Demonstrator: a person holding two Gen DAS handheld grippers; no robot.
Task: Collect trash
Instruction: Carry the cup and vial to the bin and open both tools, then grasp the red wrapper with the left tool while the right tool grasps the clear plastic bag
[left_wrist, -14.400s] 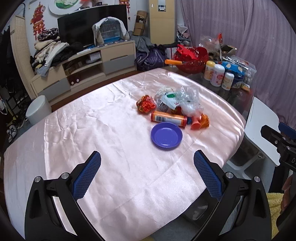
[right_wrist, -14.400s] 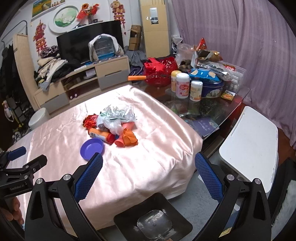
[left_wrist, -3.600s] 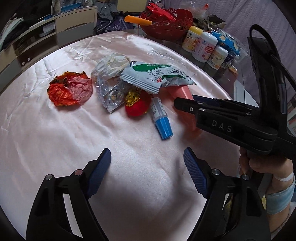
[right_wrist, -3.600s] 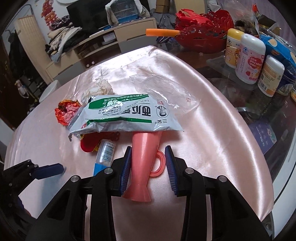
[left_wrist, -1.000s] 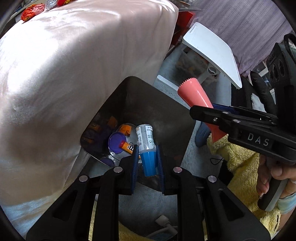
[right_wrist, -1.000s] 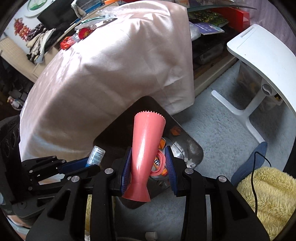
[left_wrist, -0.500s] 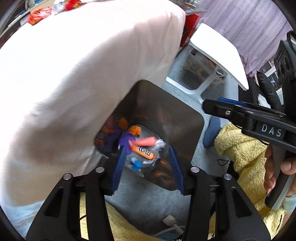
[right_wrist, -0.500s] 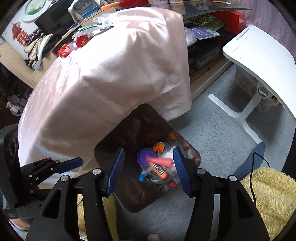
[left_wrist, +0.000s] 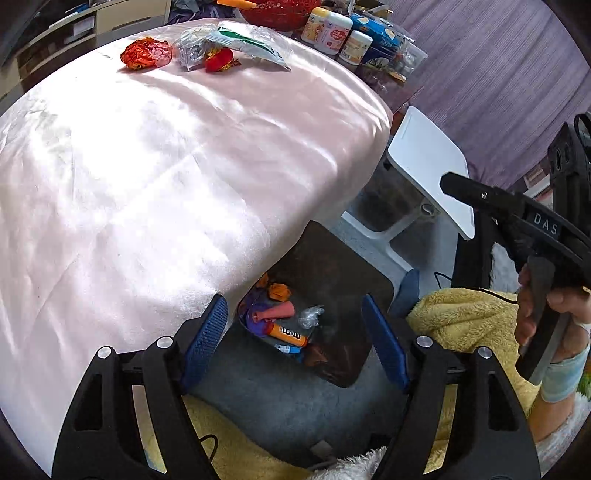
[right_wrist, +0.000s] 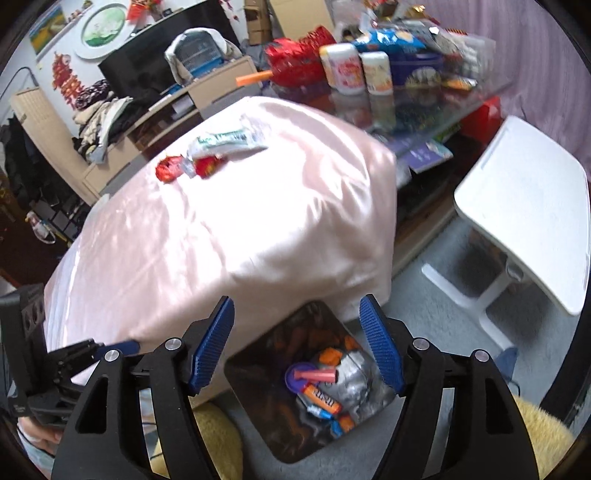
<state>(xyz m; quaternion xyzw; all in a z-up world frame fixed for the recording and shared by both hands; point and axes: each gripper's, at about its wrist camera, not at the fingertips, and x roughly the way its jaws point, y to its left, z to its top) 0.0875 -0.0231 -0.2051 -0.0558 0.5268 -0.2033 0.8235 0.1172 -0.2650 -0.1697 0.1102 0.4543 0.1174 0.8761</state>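
Now both our left tool (left_wrist: 293, 341) and right tool (right_wrist: 297, 345) have just spread empty, the pink cup (right_wrist: 317, 375) and small bottle (left_wrist: 287, 348) lie in the bin (left_wrist: 334, 258), so wrappers (left_wrist: 146, 53) on the tabletop (left_wrist: 147, 166) come next.

On the bench (left_wrist: 147, 166) we count one crumpled orange-red wrapper (left_wrist: 146, 54), one green-and-white packet (left_wrist: 251, 46), one clear plastic wrapper (left_wrist: 192, 50) and one small red ball (left_wrist: 218, 60). In the one dark bin (left_wrist: 340, 266) on the floor we count one pink cup (left_wrist: 275, 313), one purple plate (left_wrist: 255, 321), one orange tube (left_wrist: 288, 334) and one small blue-capped bottle (left_wrist: 286, 348). Beyond the cloth stand three white jars (left_wrist: 334, 31).
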